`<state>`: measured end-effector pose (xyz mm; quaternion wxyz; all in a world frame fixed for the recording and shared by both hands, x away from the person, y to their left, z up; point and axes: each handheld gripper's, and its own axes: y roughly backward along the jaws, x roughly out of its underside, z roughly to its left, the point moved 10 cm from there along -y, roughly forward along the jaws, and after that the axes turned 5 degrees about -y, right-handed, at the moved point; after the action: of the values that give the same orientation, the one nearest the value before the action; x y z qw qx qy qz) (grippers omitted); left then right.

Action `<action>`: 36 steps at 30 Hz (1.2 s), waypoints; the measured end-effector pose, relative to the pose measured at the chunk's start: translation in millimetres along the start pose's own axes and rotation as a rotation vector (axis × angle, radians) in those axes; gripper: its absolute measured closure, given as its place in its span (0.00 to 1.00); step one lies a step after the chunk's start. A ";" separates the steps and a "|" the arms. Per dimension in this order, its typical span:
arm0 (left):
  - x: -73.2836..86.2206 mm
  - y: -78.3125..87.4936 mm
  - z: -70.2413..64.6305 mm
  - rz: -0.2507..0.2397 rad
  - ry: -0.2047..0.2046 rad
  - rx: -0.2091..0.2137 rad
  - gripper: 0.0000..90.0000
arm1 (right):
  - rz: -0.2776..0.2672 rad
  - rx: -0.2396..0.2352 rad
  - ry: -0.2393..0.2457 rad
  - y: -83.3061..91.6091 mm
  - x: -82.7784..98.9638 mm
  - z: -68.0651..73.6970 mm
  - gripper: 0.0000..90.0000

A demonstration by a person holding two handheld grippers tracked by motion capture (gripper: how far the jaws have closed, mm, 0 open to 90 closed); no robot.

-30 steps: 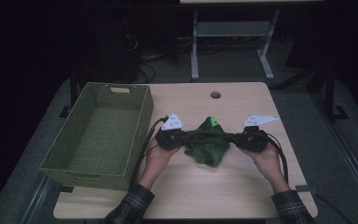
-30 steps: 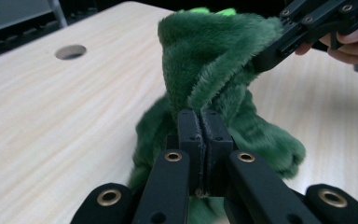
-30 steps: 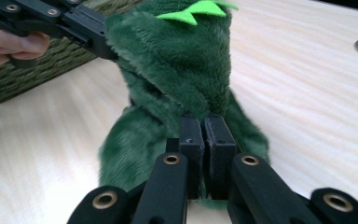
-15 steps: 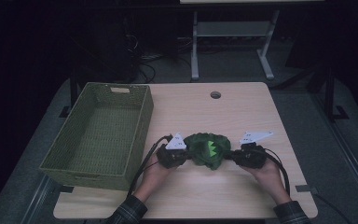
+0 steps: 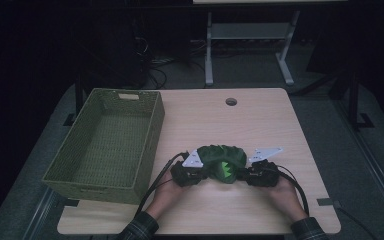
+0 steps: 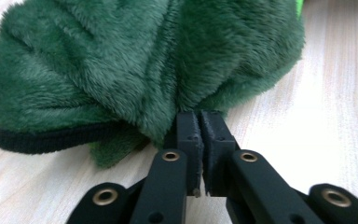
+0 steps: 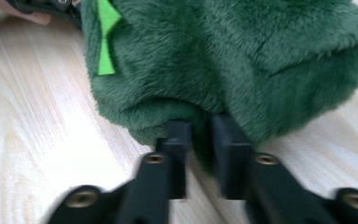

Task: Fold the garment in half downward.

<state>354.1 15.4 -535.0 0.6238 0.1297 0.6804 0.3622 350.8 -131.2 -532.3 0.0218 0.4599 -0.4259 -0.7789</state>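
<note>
Since a second ago both hands have come down toward us and the green plush garment [image 5: 222, 164] has gone from hanging stretched between the grippers to sitting bunched on the desk [image 5: 260, 120]. Both sets of fingers have just been opening. The left gripper [image 6: 200, 122] shows only a thin gap, its fingers [image 6: 189, 135] with the pile right at their tips; we can't tell if any fabric is still nipped. The right gripper [image 7: 201, 128] stands at a narrow gap with a fold of plush still between the fingers [image 7: 228, 140], looks loose, not pressed.

Risks as we judge them:
- Long pile could snag on a pad when the hands pull back, dragging the heap out of shape or toward the near desk edge.
- The left side opens less than the right, so one side may let go first and the garment twists.
- The bunched heap with its light green patch [image 7: 105, 44] and black cuff [image 6: 51, 137] could flop open.
- The green woven basket [image 5: 107, 142] sits well apart at far left, so a carry there needs a fresh, firm grab.
</note>
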 end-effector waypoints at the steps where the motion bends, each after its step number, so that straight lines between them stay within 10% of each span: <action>1: 0.2 1.8 -0.4 0.004 0.003 -0.001 0.89 | -0.010 0.001 -0.010 4.0 -0.6 1.3 0.75; 12: -7.0 24.9 -9.8 -0.036 0.023 -0.004 0.80 | -0.071 -0.008 -0.004 38.1 3.4 16.0 0.63; 20: -39.4 38.2 -3.0 -0.091 0.026 -0.014 0.96 | -0.108 0.004 -0.002 46.2 -15.0 12.1 0.95; 26: -62.1 26.8 13.9 -0.110 0.031 -0.033 1.00 | -0.100 0.037 -0.005 31.0 -31.2 -2.1 1.00; 36: -23.4 -14.4 32.3 0.030 0.083 -0.042 1.00 | 0.038 0.034 -0.030 -6.9 -9.9 -11.9 1.00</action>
<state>393.0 1.3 -525.4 0.5921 0.1116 0.6960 0.3905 367.7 -130.3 -532.7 0.0225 0.4402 -0.4479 -0.7779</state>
